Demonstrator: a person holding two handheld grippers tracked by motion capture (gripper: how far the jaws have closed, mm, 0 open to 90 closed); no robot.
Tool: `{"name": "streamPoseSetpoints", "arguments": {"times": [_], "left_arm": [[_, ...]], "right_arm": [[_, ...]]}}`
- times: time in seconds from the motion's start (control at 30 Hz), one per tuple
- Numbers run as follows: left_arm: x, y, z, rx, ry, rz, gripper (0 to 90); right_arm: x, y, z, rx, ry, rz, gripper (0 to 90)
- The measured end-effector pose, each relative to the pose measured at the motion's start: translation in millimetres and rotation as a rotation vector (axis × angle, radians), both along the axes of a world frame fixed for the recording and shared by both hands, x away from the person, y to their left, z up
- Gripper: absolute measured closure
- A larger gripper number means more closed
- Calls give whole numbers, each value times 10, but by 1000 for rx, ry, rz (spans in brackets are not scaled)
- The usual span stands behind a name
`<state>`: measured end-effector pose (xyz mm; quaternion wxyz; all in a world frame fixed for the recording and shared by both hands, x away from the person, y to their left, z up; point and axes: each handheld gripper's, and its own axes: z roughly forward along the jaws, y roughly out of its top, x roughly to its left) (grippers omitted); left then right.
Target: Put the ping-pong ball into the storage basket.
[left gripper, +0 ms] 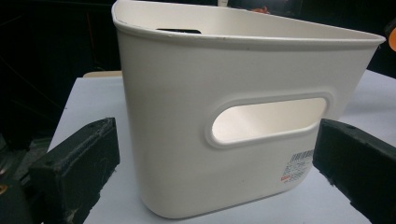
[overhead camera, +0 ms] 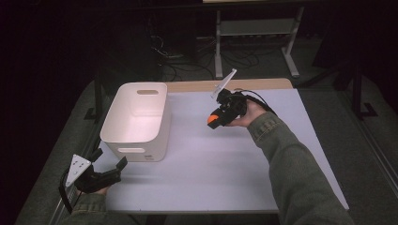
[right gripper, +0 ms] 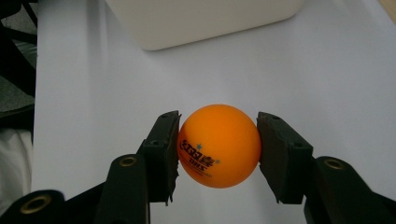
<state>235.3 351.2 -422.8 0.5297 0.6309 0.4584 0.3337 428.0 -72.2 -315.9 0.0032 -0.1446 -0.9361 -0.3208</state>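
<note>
Two black jaws of the right gripper (right gripper: 218,149) press on opposite sides of an orange ball (right gripper: 218,145), which sits clamped between the pads with its printed black lettering facing the camera. In the high view the right gripper (overhead camera: 215,121) is raised above the counter (overhead camera: 211,159), held in the person's right hand (overhead camera: 248,112), whose green sleeve (overhead camera: 291,164) comes in from the lower right; the ball (overhead camera: 212,119) shows as an orange spot at the gripper's tip, clear of the surface. It is to the right of a white bin (overhead camera: 136,119), near it but apart.

The bin stands upright on the left part of the counter, with an oval handle slot (overhead camera: 147,92) in each end wall.

Left gripper (overhead camera: 110,168) rests at the near left corner of the counter, just beside the bin's near end. Its jaws stand wide apart with nothing between the pads. In the left gripper view the bin (left gripper: 196,140) is straight ahead of them, with a barcode label (left gripper: 299,167) low on its near wall.
</note>
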Motion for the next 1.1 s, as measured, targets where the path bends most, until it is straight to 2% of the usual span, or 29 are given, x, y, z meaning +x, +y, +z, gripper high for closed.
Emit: {"name": "streamPoseSetpoints", "arguments": {"times": [0.53, 0.83, 1.0, 1.1], "left_arm": [[2, 0, 0, 0, -1, 1, 0], [-1, -1, 2, -2, -2, 0, 0], [-4, 3, 4, -5, -4, 0, 0], [-4, 2, 5, -6, -4, -2, 0]], "right_arm": [[23, 133, 163, 2, -18, 27, 498], [-3, 259, 271, -3, -47, 51, 498], [-2, 320, 348, 32, -37, 70, 498], [-5, 369, 382, 34, -40, 78, 498]]}}
